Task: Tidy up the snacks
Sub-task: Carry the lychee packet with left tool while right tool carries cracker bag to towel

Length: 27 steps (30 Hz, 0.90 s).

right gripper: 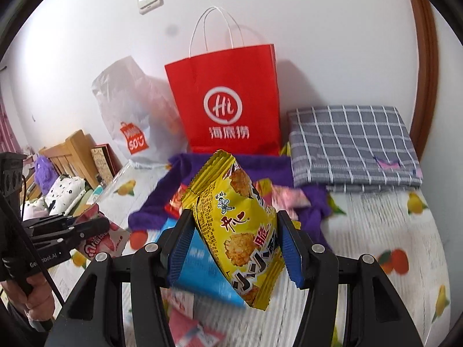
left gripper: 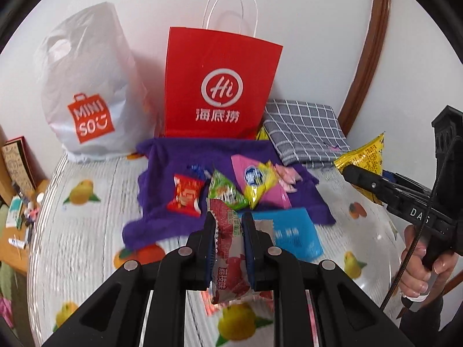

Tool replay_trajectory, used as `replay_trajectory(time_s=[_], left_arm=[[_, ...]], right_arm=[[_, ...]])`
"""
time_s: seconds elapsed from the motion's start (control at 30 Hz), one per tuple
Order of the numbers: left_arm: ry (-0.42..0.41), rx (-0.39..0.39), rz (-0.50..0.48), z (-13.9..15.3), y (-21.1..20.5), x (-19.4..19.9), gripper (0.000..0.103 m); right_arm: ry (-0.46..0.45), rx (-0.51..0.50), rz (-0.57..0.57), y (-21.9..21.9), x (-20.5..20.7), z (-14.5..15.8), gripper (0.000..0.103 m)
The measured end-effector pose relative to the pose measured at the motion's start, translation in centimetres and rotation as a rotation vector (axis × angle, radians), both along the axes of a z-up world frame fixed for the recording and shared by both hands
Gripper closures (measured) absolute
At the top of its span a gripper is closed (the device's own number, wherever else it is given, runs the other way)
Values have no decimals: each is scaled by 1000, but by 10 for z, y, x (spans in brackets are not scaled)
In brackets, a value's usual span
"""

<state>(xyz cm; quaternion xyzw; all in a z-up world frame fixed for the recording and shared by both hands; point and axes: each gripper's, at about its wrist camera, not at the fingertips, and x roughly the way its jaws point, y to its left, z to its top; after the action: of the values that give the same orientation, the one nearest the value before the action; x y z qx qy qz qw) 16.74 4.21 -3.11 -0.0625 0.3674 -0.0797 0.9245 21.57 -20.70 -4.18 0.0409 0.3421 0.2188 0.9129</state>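
Left gripper [left gripper: 228, 248]: fingers clamped on a red lychee-print snack packet [left gripper: 230, 256], pinched across its narrow middle, both ends sticking out free.
Right gripper [right gripper: 235, 243]: fingers clamped on a puffy yellow rice-cracker bag [right gripper: 240, 231], pads pressing its sides; the bag stands tall between them, top seal toward 12 o'clock.
Loose snacks: a red candy packet [left gripper: 185, 196], a green packet [left gripper: 225, 192], a yellow-and-blue packet [left gripper: 257, 185] and a pink pouch [left gripper: 260, 182] lie heaped on a purple cloth [left gripper: 156, 162] on the bench [left gripper: 95, 231], at 12 o'clock from the left gripper. A blue flat pack [left gripper: 295, 231] lies at 2 o'clock, half off the cloth.
Likely targets: a red Haidilao paper bag [left gripper: 220, 86] stands upright behind the cloth at 12 o'clock; a white Miniso plastic bag [left gripper: 86, 86] slumps at 10 o'clock. Which one takes which snack I cannot tell.
Other: a folded grey checked cloth [left gripper: 303, 127] at 1 o'clock.
Risk, red packet: slick foil held on a thin waist could twist or slip out if swung fast.
Risk, yellow bag: air-filled, so a harder squeeze may crush the crackers or pop a seam; a looser one lets it slide down.
Risk, paper bag: its mouth looks narrow and unsupported; a nudge on the rim could tip it back or fold it shut.
Risk, both hands: the grippers ride near each other and could collide over one opening.
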Motion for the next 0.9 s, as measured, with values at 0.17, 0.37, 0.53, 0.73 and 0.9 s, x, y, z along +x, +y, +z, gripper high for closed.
replay_trajectory(time_s=[0.17,0.37,0.53,0.73,0.9], left_arm=[[12,-8,20,4,5,30,86],[5,-38,31,10,14,66,86],[-3,-30,45,14,15,94,86],[20,-13,75,0,21,121,86],[62,-36,104,-18,33,139,86]], right_arm=[[-18,0,3,9,31,10,46],[-8,17,14,26,66,15,46],[2,24,15,38,90,14,46],[39,37,39,50,109,-6,46],[85,5,56,58,120,-28,46]])
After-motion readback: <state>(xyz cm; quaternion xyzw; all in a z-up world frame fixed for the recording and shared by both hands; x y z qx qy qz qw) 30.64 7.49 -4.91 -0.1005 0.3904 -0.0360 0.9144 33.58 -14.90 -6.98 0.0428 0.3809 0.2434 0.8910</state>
